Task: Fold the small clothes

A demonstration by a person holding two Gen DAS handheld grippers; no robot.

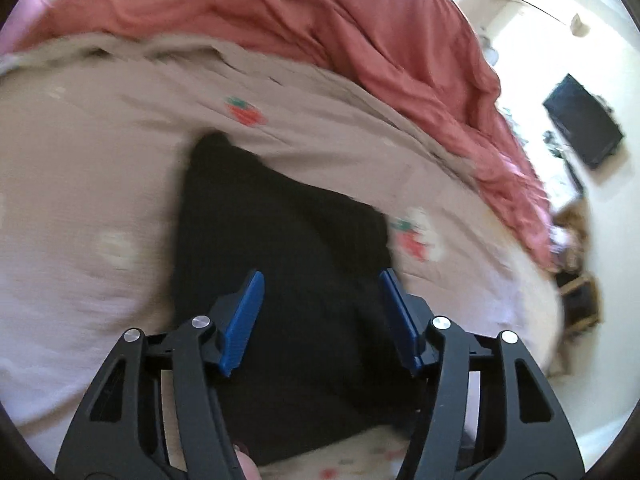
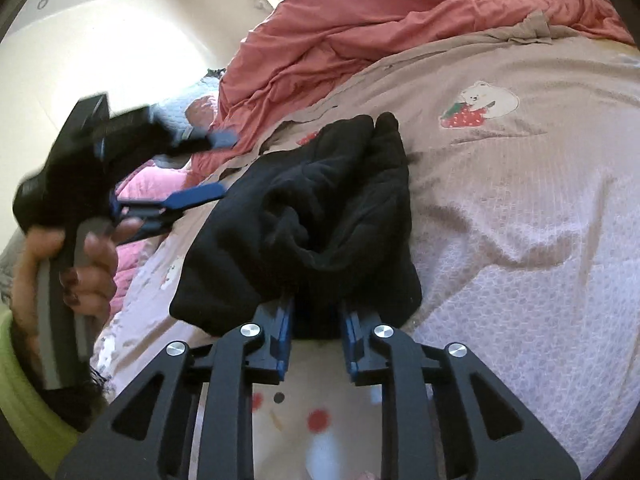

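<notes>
A black garment (image 2: 320,216) lies bunched on the bed (image 2: 520,240), on a beige sheet printed with strawberries. The left hand-held gripper (image 1: 320,284) hovers above it with blue fingers spread, nothing between them. The right hand-held gripper (image 2: 316,312) stands slightly parted at the cloth's near edge, fabric between its fingers

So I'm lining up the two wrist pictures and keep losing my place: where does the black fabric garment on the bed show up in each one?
Left wrist view: the black fabric garment lies at centre and lower centre, behind the open left gripper.
Right wrist view: it lies bunched at centre, its near edge between the right gripper fingers.
Shared landmark: the rumpled salmon-red duvet along the top of both.
</notes>
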